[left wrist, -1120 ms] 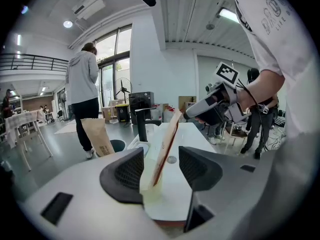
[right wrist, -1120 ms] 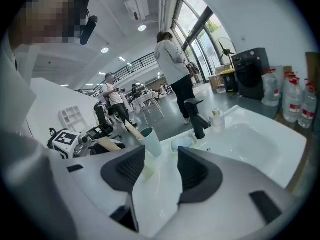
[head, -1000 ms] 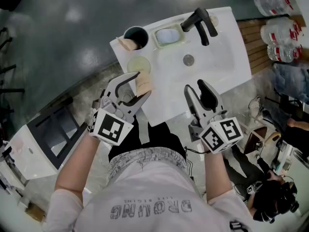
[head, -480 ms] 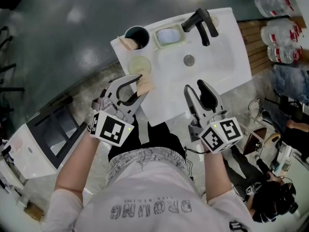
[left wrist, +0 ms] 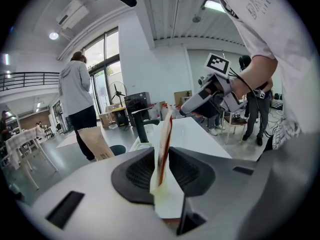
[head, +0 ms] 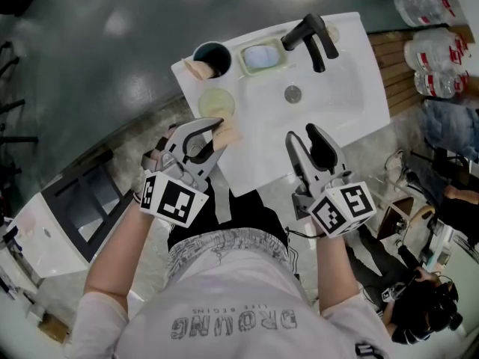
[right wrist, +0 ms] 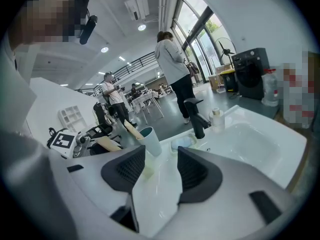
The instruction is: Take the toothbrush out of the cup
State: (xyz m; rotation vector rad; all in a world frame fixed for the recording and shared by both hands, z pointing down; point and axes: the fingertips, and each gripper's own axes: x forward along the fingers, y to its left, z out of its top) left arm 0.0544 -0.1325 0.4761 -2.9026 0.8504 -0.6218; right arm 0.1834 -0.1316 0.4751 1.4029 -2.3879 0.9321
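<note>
A dark cup [head: 212, 53] stands at the far left corner of the white sink [head: 340, 96]; a brown paper-wrapped toothbrush [head: 197, 68] leans out of it. The left gripper view shows that wrapper [left wrist: 95, 143] too. My left gripper [head: 218, 129] is at the sink's near left edge, short of the cup. Its jaws have just been closing and now press on a thin beige packet [left wrist: 163, 144] with a red edge, seen edge-on. My right gripper [head: 303, 135] hangs open over the sink's front edge with nothing in it, the cup [right wrist: 151, 140] far ahead of it.
A black faucet [head: 310, 34] and a soap dish [head: 262, 55] sit along the sink's back edge, the drain [head: 293, 93] in the basin. A pale round disc [head: 215, 101] lies between the cup and my left gripper. People stand in the room beyond.
The left gripper's jaws have closed from wide open onto the beige packet, and the gripper rolled slightly. The right gripper has not moved.
</note>
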